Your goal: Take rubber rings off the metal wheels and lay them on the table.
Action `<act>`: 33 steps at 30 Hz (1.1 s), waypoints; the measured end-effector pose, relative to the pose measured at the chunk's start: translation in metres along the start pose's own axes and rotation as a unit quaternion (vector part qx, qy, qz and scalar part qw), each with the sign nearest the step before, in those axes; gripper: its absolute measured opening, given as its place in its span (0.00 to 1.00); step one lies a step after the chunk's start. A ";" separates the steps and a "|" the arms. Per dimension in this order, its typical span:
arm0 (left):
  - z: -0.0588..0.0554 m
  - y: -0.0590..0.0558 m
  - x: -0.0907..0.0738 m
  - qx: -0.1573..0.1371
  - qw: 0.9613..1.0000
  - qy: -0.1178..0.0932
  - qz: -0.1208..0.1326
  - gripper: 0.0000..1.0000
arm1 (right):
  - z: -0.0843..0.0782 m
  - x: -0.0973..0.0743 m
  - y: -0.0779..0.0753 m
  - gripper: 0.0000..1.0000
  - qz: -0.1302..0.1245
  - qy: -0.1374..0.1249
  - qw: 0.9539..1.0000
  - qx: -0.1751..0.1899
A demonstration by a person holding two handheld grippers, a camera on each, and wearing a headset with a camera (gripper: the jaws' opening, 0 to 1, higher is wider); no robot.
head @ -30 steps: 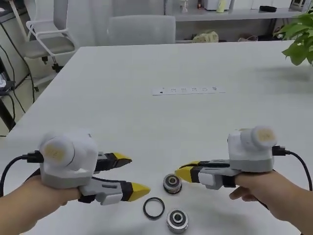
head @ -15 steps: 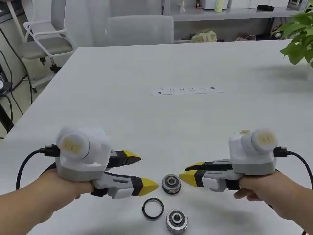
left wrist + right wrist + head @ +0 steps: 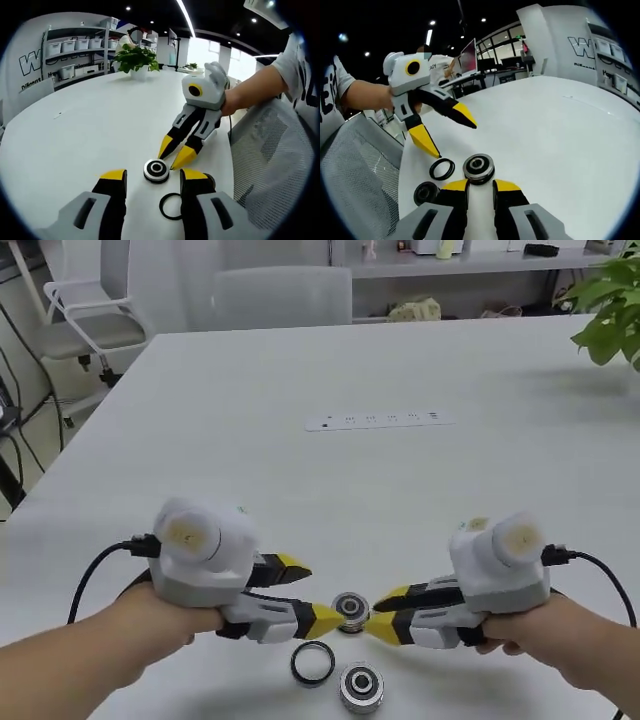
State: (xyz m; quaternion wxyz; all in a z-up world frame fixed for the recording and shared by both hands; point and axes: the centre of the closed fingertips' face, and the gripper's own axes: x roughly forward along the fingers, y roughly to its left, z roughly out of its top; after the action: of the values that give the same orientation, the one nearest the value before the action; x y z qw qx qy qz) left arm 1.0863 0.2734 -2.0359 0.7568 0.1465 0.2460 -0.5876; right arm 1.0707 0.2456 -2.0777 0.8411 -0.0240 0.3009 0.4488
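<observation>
Between left gripper (image 3: 318,592) and right gripper (image 3: 380,610), 1 metal wheel (image 3: 351,608).

Big white surface (image 3: 300,370), a grey chair (image 3: 280,295) and a white one (image 3: 85,320) behind it, leafy plant (image 3: 605,325) on the right, shelves (image 3: 75,52) along the wall.

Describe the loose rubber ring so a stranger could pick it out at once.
On the white table, find the near edge where the left gripper and right gripper point tip to tip. Just nearer the person lies the rubber ring, beside two metal wheels. It alone is a thin black hoop with bare table showing through; the wheels are thick discs.
</observation>
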 end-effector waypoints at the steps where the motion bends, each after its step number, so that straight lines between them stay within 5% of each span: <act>1: 0.000 -0.001 0.002 0.000 1.000 0.001 -0.002 0.38 | -0.001 0.001 0.000 0.15 0.000 0.001 1.000 -0.001; 16: -0.003 -0.012 0.024 0.009 0.999 0.022 -0.022 0.27 | 0.000 0.002 -0.002 0.12 -0.004 -0.001 1.000 -0.008; 33: -0.010 -0.006 0.032 0.023 0.999 0.041 -0.009 0.10 | -0.001 0.002 -0.003 0.10 -0.010 -0.001 1.000 -0.018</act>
State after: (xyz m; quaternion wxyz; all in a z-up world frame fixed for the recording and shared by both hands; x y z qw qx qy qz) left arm 1.0845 0.2512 -2.0612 0.7371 0.1857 0.2641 -0.5937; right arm 1.0734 0.2454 -2.0803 0.8452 -0.0415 0.2914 0.4460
